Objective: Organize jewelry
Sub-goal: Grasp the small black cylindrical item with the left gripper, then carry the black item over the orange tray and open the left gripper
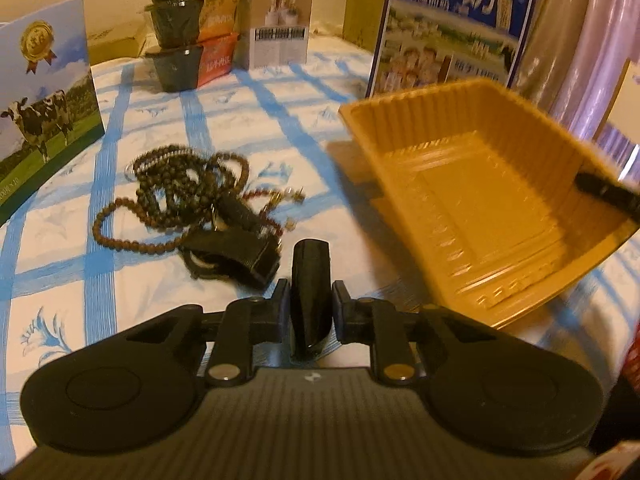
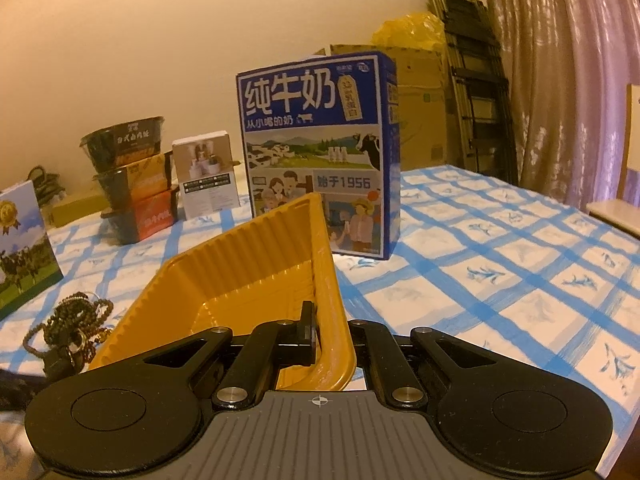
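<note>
A pile of dark bead necklaces and bracelets [image 1: 180, 196] lies on the blue-checked cloth, with a black strap piece [image 1: 236, 256] at its near edge; the pile also shows in the right wrist view [image 2: 72, 324]. My left gripper [image 1: 310, 264] is shut, empty, just right of the pile. An orange plastic tray [image 1: 480, 200] is tilted, lifted on one side. My right gripper [image 2: 326, 320] is shut on the tray's rim [image 2: 332, 312]; its finger [image 1: 604, 192] shows at the tray's far edge.
A blue milk carton box [image 2: 320, 152] stands behind the tray. Stacked noodle bowls [image 2: 132, 184] and a small white box [image 2: 208, 172] stand at the back. A cow-print box [image 1: 44, 120] stands left. A curtain and folded ladder [image 2: 476, 80] are at the right.
</note>
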`<move>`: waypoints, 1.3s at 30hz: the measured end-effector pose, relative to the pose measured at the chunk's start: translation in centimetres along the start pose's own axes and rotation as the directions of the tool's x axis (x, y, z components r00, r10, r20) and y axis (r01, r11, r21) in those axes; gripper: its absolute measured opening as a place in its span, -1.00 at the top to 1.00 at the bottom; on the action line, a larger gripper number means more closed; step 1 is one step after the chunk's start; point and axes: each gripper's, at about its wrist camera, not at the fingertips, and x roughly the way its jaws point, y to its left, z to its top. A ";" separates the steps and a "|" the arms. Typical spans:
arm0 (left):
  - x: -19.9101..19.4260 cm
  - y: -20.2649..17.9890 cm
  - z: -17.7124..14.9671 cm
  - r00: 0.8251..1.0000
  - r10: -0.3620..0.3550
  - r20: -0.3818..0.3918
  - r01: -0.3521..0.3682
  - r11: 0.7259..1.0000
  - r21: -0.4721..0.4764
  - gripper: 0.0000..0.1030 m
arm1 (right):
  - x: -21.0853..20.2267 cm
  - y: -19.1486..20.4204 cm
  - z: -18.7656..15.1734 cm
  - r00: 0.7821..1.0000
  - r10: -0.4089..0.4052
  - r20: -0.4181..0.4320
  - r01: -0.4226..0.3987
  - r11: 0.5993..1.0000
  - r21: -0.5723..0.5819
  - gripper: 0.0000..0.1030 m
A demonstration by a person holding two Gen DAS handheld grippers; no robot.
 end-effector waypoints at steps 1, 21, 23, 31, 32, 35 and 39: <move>-0.4 -0.1 0.3 1.000 -0.003 0.011 0.003 1.000 -0.004 0.63 | 0.0 0.1 0.0 1.000 -0.003 -0.001 0.003 1.000 -0.007 0.91; 1.9 -6.5 2.2 0.985 -0.173 -0.009 0.173 0.985 -0.011 0.63 | -0.6 2.1 0.2 1.000 -0.019 0.015 0.020 0.996 -0.089 0.91; 2.2 -6.8 2.1 0.984 -0.179 -0.017 0.179 0.984 -0.007 0.62 | -0.7 2.1 0.1 1.000 -0.023 0.016 0.025 0.995 -0.093 0.91; 0.1 -5.9 1.8 0.983 -0.183 0.024 0.184 0.983 -0.009 0.56 | -0.8 2.4 0.0 0.999 -0.046 0.026 0.049 0.991 -0.126 0.91; -0.3 -5.5 1.7 0.984 -0.175 0.033 0.176 0.984 -0.012 0.49 | -0.9 2.4 -0.1 0.998 -0.050 0.027 0.053 0.990 -0.128 0.91; -1.3 -4.3 1.1 0.992 -0.118 0.044 0.118 0.993 -0.013 0.36 | -0.8 2.3 -0.2 0.998 -0.063 0.025 0.066 0.990 -0.127 0.90; -1.3 -2.0 0.1 1.000 -0.013 0.025 0.014 0.999 -0.034 0.32 | -0.8 2.2 -0.2 0.996 -0.083 0.021 0.085 0.989 -0.119 0.90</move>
